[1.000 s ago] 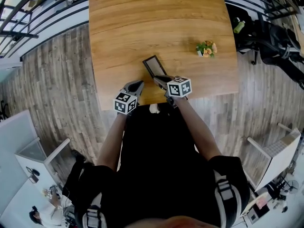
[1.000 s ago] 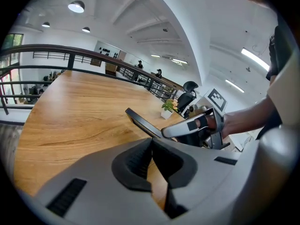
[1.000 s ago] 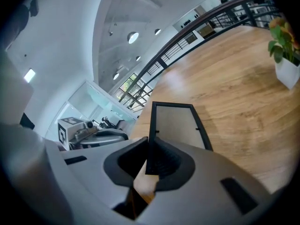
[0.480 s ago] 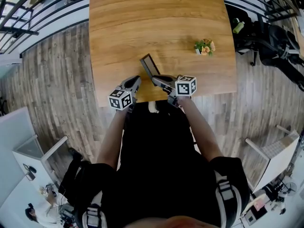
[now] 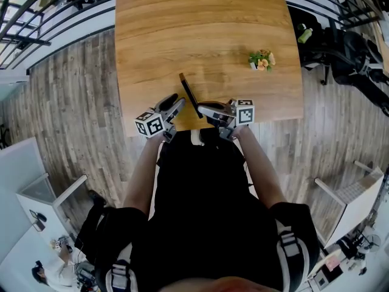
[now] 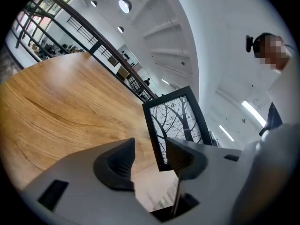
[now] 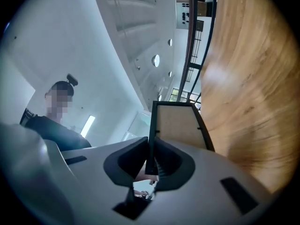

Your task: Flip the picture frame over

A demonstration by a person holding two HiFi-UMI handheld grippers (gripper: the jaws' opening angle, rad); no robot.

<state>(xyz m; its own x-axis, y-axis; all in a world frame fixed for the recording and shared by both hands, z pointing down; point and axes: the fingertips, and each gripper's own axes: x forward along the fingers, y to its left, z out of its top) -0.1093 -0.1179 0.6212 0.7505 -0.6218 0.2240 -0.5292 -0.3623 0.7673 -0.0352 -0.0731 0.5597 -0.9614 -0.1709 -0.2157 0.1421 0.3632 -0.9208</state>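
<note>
The black picture frame (image 5: 188,94) stands almost upright on its edge near the table's front edge, thin as a line in the head view. My right gripper (image 5: 201,107) is shut on its lower edge; in the right gripper view (image 7: 151,161) the frame's tan back (image 7: 180,125) faces the camera. My left gripper (image 5: 177,104) sits just left of the frame. Its jaws have just been opening and nothing is between them (image 6: 150,158). The tree picture on the frame's front (image 6: 178,121) shows just beyond the left gripper's right finger (image 6: 185,156).
The wooden table (image 5: 200,29) stretches away ahead. A small bunch of flowers (image 5: 262,59) lies on it to the right. Wood floor lies on both sides, with black bags (image 5: 346,53) at the far right and railings at the back left.
The frame has swung from lying tilted to standing on edge, lifted by my right gripper, which rose and turned. My left gripper's jaws opened and it rolled slightly.
</note>
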